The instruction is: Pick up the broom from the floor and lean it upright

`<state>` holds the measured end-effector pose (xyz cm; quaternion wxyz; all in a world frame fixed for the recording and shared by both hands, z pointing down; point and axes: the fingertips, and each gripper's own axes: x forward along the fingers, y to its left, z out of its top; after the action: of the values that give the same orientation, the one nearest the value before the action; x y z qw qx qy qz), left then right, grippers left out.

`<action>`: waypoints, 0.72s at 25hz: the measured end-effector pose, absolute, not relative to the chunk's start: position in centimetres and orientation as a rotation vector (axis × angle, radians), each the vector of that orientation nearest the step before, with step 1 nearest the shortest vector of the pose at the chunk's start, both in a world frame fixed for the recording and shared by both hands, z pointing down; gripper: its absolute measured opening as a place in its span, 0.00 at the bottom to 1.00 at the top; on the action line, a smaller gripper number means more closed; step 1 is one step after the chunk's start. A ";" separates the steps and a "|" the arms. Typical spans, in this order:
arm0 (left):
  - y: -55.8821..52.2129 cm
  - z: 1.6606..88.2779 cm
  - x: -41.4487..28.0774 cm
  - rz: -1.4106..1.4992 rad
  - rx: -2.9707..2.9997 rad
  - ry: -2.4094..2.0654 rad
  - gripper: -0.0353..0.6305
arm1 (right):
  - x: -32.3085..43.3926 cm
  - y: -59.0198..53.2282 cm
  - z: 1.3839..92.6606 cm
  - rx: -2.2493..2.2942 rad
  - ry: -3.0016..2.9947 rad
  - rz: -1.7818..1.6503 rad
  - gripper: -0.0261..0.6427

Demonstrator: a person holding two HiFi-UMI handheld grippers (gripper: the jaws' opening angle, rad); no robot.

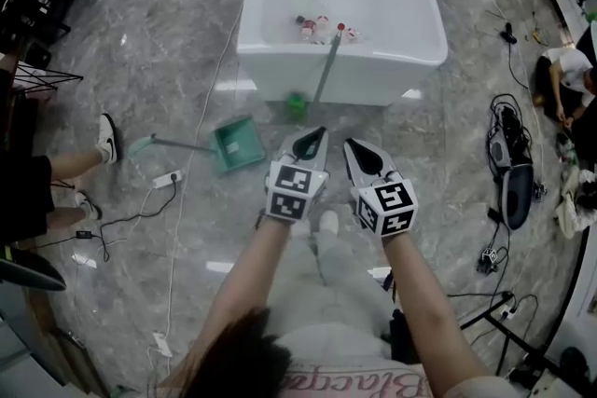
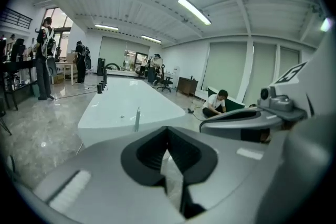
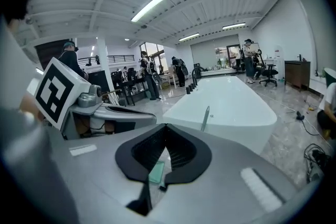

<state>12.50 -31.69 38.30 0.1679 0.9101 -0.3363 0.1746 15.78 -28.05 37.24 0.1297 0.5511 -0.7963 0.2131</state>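
- The left gripper has its jaws pressed together with nothing between them. Its own view shows the dark pads meeting at the tip and only floor behind.
- The right gripper, just beside it at 3 o'clock, also looks closed and empty. Its view shows only a sliver of something green through the slot behind the tip.
- Neither gripper touches the broom, which stands apart from both at 12 o'clock.
- The task looks finished. The broom is off the floor, tilted but upright, with its handle resting on the near rim of the white bathtub.
- Judging from this, nothing is left except perhaps checking that the broom stays put.
- The broom has a thin, pale grey-green handle that ends in a small red cap above the rim.
- Its green head sits on the floor at the foot of the bathtub wall.
- In both gripper views the handle top shows as a short stick rising above the bathtub edge.
- A green dustpan lies flat on the floor at 10 o'clock of the left gripper, its long handle pointing toward 9 o'clock, well apart from the broom.
- A few small red and white things lie inside the bathtub near the handle top, too small to make out.
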 end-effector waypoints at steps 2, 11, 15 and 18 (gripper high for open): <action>-31.3 36.3 12.2 0.456 2.606 -0.963 0.05 | 15.7 -27.7 35.6 1.586 -2.337 0.591 0.04; -28.9 29.0 12.1 0.354 2.694 -0.942 0.05 | 15.0 -26.9 28.8 1.516 -2.418 0.410 0.04; -28.6 25.3 12.7 0.310 2.776 -0.922 0.05 | 15.0 -26.9 24.8 1.496 -2.453 0.309 0.04; -28.1 22.3 12.8 0.245 2.826 -0.928 0.05 | 15.1 -26.7 21.9 1.500 -2.466 0.223 0.04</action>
<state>12.82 -28.14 22.29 0.0784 0.9440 -0.3100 0.0818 15.06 -26.67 21.94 0.1228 0.5142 -0.8454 0.0763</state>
